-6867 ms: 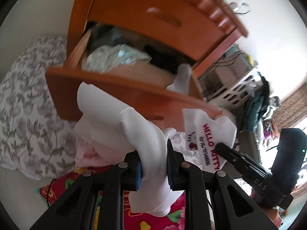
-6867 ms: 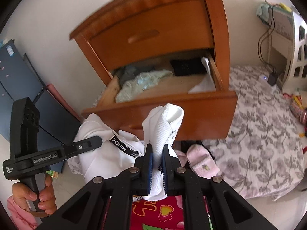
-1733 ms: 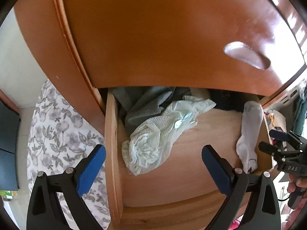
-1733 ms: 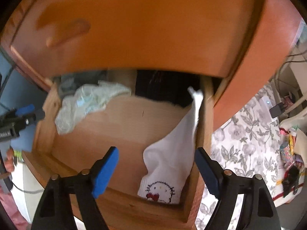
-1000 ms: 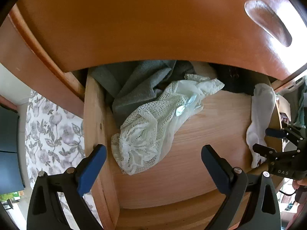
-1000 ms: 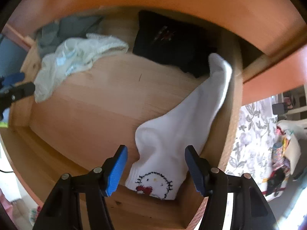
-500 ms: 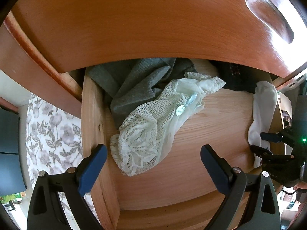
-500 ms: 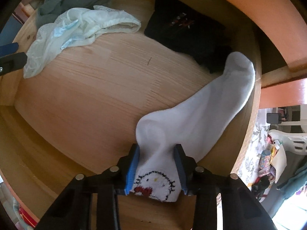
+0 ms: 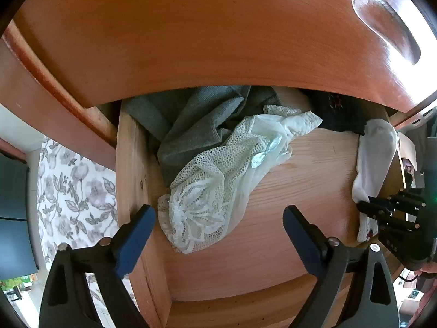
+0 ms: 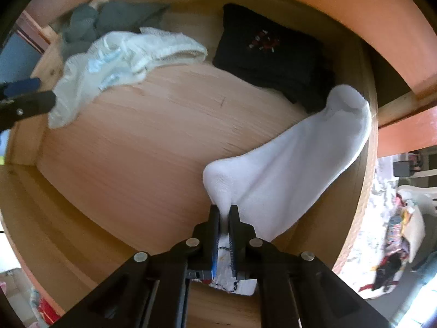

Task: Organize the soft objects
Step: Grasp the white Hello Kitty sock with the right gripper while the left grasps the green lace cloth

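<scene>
Open wooden drawer (image 10: 114, 147) holds four soft items: right gripper (image 10: 224, 213) pinches one white sock (image 10: 295, 164) (jaws clamped); left gripper (image 9: 218, 229), slowly closing, empty.

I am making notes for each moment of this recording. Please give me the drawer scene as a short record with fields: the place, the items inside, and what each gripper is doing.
place: open wooden drawer
white sock: lies along the drawer's right side, toe against the wall
lace garment: pale, at the left side, partly over grey cloth
black garment: at the back, small red motif
right gripper: shut on the white sock, pinching a fold
left gripper: jaws wide and closing slightly, above the lace garment, nothing between the pads
</scene>
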Tool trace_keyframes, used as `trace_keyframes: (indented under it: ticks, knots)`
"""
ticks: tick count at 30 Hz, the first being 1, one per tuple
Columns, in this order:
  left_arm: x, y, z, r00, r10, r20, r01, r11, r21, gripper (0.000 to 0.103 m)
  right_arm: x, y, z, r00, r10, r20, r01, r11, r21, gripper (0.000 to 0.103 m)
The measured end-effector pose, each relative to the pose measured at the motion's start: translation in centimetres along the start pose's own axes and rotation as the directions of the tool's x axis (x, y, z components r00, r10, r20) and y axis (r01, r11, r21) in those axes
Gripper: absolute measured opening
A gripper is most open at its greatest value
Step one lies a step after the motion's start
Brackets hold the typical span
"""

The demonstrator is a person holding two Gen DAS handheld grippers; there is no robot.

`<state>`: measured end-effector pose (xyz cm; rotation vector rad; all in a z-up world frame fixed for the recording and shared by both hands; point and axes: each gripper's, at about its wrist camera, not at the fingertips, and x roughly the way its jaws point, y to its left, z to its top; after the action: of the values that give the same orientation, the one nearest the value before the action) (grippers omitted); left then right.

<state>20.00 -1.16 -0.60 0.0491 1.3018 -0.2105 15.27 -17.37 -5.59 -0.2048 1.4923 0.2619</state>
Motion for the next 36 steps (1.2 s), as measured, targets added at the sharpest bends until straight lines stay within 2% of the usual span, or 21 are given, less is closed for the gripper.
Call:
trace_keyframes:
  ticks: [6, 11, 15, 18, 21, 31, 33, 36]
  knots:
    - [0.3, 0.0, 0.2, 1.000, -0.009, -0.009, 0.009, 1.000, -0.003, 0.085, -1.8, -0.1, -0.8, 0.989, 0.108, 0.098, -0.115, 0.991, 0.063, 0.007]
    - [1.1, -0.6, 0.6, 0.999, 0.028, -0.026, -0.027, 0.999, 0.017, 0.075, -3.4, -0.1, -0.6, 0.976, 0.158, 0.153, -0.173, 0.981, 0.087, 0.007]
    - [1.7, -1.2, 1.1, 0.995, 0.090, -0.033, -0.089, 0.995, 0.049, 0.068, -4.5, -0.7, -1.0, 0.970, 0.171, 0.175, -0.187, 0.979, 0.081, 0.007]
    - [2.1, -1.5, 1.6, 0.993, 0.105, -0.052, -0.102, 0.993, 0.055, 0.059, -4.7, -1.4, -1.2, 0.966, 0.174, 0.189, -0.191, 0.979, 0.075, 0.007]
    - [2.8, -1.6, 1.9, 0.989, 0.126, -0.074, -0.121, 0.991, 0.063, 0.056, -4.7, -1.9, -1.1, 0.964, 0.177, 0.199, -0.195, 0.978, 0.077, 0.007]
    - [4.1, -1.1, 1.7, 0.986, 0.136, -0.097, -0.127, 0.987, 0.096, 0.033, -4.3, -2.5, -1.5, 0.959, 0.187, 0.211, -0.209, 0.974, 0.087, 0.007]
    - [4.3, -1.2, 1.7, 0.987, 0.125, -0.103, -0.115, 0.988, 0.101, 0.021, -4.3, -2.5, -1.4, 0.959, 0.188, 0.213, -0.211, 0.973, 0.089, 0.007]
    - [4.7, -1.7, 1.1, 0.989, 0.098, -0.114, -0.086, 0.991, 0.099, 0.013, -4.3, -2.6, -1.4, 0.958, 0.189, 0.215, -0.213, 0.972, 0.094, 0.007]
